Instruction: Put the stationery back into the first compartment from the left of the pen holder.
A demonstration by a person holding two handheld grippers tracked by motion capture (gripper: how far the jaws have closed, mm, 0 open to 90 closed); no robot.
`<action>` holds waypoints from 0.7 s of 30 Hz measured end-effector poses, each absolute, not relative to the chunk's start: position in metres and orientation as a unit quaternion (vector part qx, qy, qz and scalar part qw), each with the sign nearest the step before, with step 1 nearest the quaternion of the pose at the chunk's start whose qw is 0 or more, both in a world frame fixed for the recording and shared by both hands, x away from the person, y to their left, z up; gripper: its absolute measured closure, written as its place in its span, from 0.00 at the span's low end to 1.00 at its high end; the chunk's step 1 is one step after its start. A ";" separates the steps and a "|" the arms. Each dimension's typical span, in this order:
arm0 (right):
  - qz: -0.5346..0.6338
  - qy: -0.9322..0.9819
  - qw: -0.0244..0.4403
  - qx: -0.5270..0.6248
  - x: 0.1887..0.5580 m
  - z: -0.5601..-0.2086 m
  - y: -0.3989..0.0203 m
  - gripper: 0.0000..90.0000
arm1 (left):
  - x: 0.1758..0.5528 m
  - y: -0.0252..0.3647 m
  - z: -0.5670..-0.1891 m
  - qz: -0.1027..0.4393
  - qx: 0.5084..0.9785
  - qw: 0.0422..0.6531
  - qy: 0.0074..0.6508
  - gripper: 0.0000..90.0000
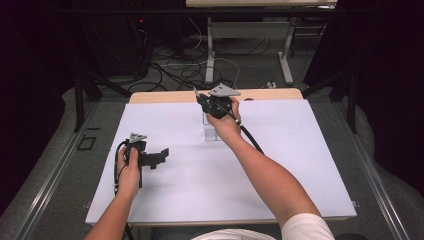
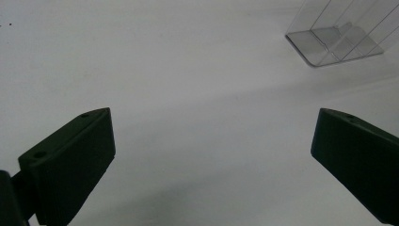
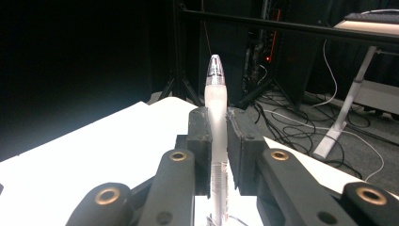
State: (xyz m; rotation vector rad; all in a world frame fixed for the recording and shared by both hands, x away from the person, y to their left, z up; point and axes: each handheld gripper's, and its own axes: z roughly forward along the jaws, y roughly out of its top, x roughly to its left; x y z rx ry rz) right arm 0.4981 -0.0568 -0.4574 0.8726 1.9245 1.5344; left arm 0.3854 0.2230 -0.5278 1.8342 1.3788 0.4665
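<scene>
My right gripper (image 3: pixel 217 123) is shut on a frosted white pen (image 3: pixel 215 94), which stands between the jaws with its clear tip pointing up and away. In the high view my right gripper (image 1: pixel 204 100) is raised over the far middle of the table, just above a clear plastic holder (image 1: pixel 210 129). My left gripper (image 1: pixel 161 157) rests low at the left of the white table top (image 1: pixel 280 165), jaws wide apart and pointing right. Nothing lies between the jaws of my left gripper (image 2: pixel 211 141). The clear holder (image 2: pixel 334 40) stands ahead of them at the upper right.
A strip of wooden table edge (image 1: pixel 165 96) runs along the back of the white surface. Beyond it are loose cables on the floor (image 1: pixel 190 70) and the legs of another table (image 1: pixel 210 50). Dark curtains close off both sides.
</scene>
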 end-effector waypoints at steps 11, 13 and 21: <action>0.551 0.720 0.249 0.341 0.498 -0.463 -0.058 0.89 | 0.385 0.222 -0.528 0.184 0.724 0.387 0.540 0.00; 0.547 0.722 0.245 0.347 0.498 -0.465 -0.058 0.89 | 0.385 0.222 -0.528 0.184 0.723 0.389 0.541 0.00; 0.533 0.731 0.236 0.356 0.499 -0.468 -0.058 0.89 | 0.385 0.222 -0.528 0.185 0.724 0.386 0.541 0.00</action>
